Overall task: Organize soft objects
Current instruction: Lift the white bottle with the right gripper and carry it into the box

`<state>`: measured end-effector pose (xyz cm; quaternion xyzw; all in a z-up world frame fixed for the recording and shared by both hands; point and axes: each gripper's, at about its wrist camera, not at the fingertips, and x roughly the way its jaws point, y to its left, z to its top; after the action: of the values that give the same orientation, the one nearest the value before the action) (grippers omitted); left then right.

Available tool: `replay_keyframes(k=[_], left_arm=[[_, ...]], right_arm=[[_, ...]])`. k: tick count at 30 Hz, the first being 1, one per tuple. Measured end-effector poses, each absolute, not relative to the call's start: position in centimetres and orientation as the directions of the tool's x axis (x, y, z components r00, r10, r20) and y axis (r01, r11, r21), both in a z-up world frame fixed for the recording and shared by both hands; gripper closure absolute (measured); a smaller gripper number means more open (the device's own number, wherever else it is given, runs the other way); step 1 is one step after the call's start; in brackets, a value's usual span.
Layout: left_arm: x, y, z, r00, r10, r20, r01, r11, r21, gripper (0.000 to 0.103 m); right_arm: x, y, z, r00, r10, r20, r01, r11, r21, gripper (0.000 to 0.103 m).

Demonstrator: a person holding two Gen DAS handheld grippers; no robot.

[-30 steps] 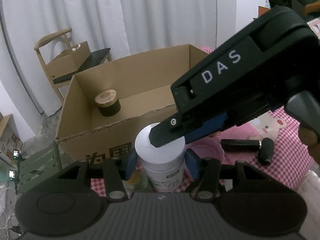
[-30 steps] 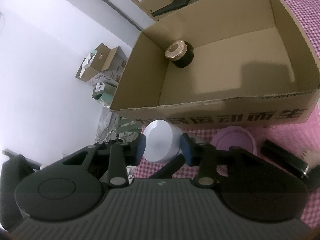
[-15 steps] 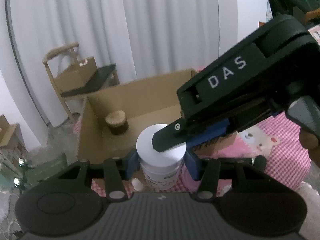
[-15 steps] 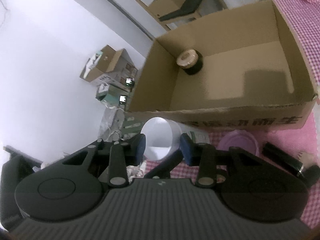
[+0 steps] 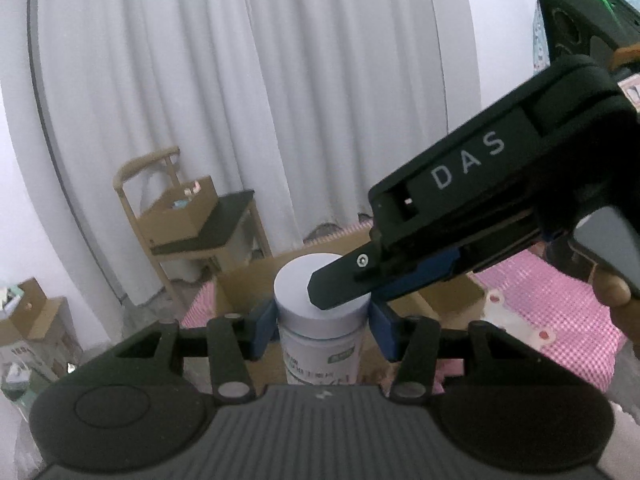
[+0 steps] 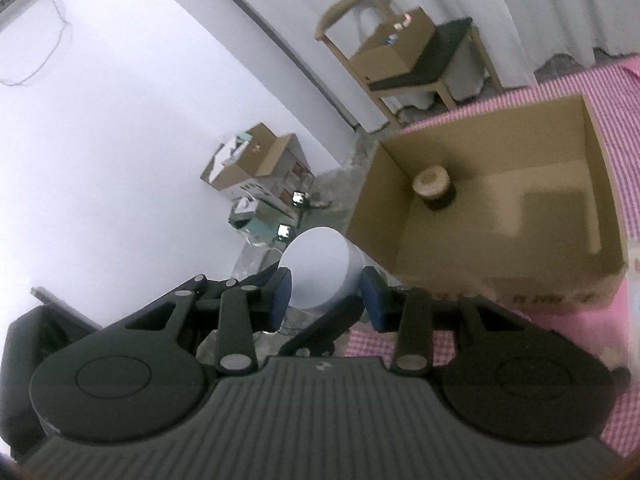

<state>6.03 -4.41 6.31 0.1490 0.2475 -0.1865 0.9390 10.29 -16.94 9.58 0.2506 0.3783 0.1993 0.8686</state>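
Note:
A white jar (image 5: 320, 344) with a flat white lid (image 5: 296, 284) and a green-printed label hangs in the air, held from two sides. My left gripper (image 5: 322, 326) is shut on it just under the lid, blue pads against its sides. From the right, my right gripper (image 6: 326, 298) is shut on the lid (image 6: 316, 268), and one of its black fingers (image 5: 340, 286) lies across the lid top. The open cardboard box (image 6: 384, 208) sits below and beyond on the pink checked cloth (image 6: 624, 120). A dark jar with a gold lid (image 6: 434, 186) stands in its far corner.
A wooden chair (image 5: 180, 208) carrying a small cardboard box stands by the white curtain (image 5: 260, 80). More cartons (image 6: 256, 160) are stacked on the floor to the left. A hand (image 5: 612, 296) grips the right gripper's handle.
Both grippers have risen together with the white jar between them. The cardboard box has dropped lower in both views, and the purple lid and black items in front of it have gone from sight.

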Motion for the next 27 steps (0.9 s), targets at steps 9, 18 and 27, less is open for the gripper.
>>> replay_keyframes(k=[9, 18, 27], left_arm=[[9.1, -4.1, 10.2, 0.849, -0.267, -0.457, 0.395, 0.894, 0.213, 0.051], [15.6, -4.0, 8.1, 0.819, -0.241, -0.521, 0.388, 0.901, 0.193, 0.051], [20.9, -4.0, 3.2, 0.758, -0.209, -0.618, 0.395, 0.901, 0.179, 0.051]], right_arm=[[13.7, -16.3, 14.5, 0.667, 0.543, -0.51, -0.241, 0.805, 0.542, 0.064], [21.8, -17.2, 12.3, 0.615, 0.562, -0.553, -0.21, 0.793, 0.572, 0.064], [27.6, -18.0, 5.8, 0.543, 0.575, -0.612, -0.136, 0.779, 0.612, 0.064]])
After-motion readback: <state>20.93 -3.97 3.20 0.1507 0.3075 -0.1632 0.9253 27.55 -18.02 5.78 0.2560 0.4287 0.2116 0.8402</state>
